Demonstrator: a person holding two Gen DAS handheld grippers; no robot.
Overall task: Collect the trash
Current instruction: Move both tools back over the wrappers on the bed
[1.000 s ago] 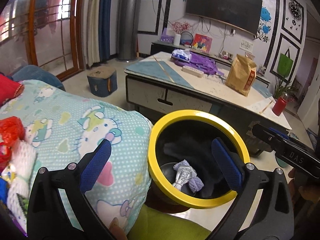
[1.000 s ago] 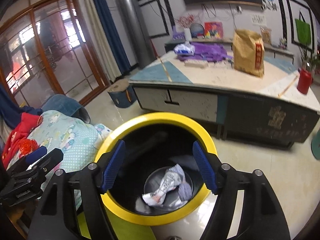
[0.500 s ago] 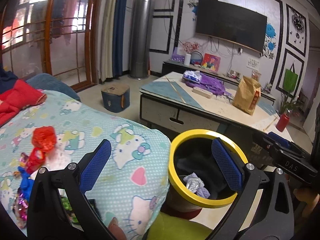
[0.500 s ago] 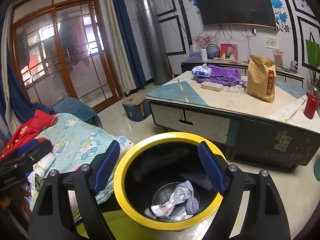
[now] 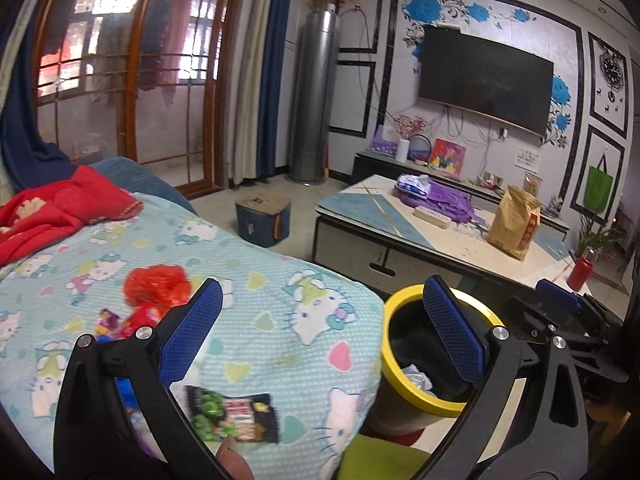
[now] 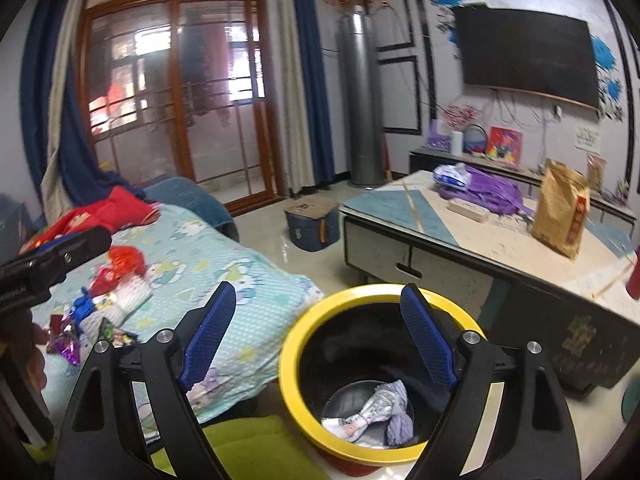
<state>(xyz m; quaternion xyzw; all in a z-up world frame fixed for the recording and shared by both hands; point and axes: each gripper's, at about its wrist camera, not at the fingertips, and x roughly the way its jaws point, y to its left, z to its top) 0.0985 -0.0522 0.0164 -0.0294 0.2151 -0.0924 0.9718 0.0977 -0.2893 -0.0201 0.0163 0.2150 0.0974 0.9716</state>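
Step in hand, as I read it: between drops. Some trash is already in the bin, and both tongs are free to go for the next piece.

Right tongs: jaws are opening, nothing between the pads. They hang over the near rim of the yellow-rimmed bin. Through the gap you see the bin floor with a crumpled white wrapper and a grey-purple wad lying on it.

Left tongs: jaws wide apart, empty. They sit above the Hello Kitty blanket, with the bin just beside the right pad.

Trash not yet collected is on the blanket:
- dark snack packet with green print, low in the left view, just under the left jaw and nearest to it
- red mesh ball, further up the blanket, beyond the left pad
- small mixed pile beside it: red wrapper, blue bits, white foam net, purple foil; it's well left of the right tongs and near the left ones

Next move, my call: left tongs take the snack packet. Needs a dip down and back toward the camera, pads either side of the flat packet, pinching an edge without grabbing blanket fabric. Then a short carry right over the yellow rim.

Risk: the packet is thin and flat on soft cloth, so it's easy to miss or snag the blanket.
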